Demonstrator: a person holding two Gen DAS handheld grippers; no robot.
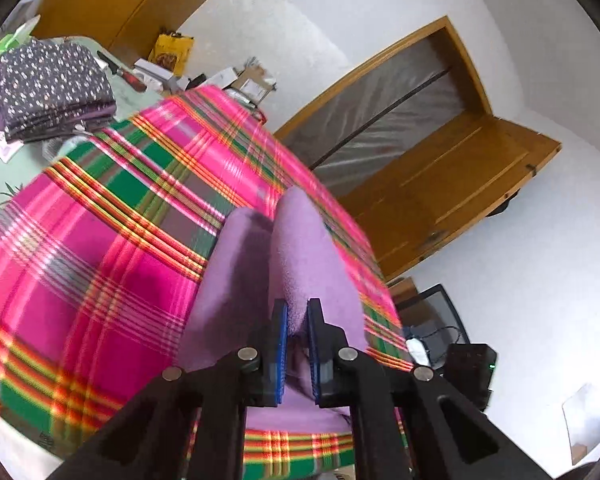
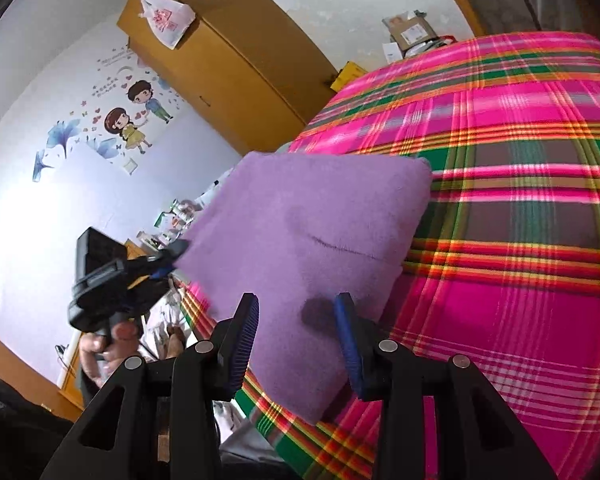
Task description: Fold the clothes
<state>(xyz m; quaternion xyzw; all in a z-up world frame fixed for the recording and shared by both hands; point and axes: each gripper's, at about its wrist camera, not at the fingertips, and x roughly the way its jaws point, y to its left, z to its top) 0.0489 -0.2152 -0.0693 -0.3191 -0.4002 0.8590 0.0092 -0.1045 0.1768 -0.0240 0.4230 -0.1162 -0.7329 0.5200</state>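
A: Report the surface and the garment.

B: I see one plaid bedspread (image 2: 500, 208), pink, green and orange, filling the right half of the right wrist frame. One purple fleece garment (image 2: 300, 232) lies folded on it at frame centre.

A: Gripper states?

B: My left gripper (image 1: 297, 320) has its blue pads nearly together, pinching a raised fold of the purple fleece garment at lower centre of its own frame. My right gripper (image 2: 296, 312) is spread wide, pads either side of the garment's near edge; whether they touch it, I cannot tell.

A: View differences?

B: Only the left wrist view shows one stack of dotted dark fabric (image 1: 56, 88), upper left. Only the right wrist view shows a hand (image 2: 108, 344) on the left gripper's handle, lower left.
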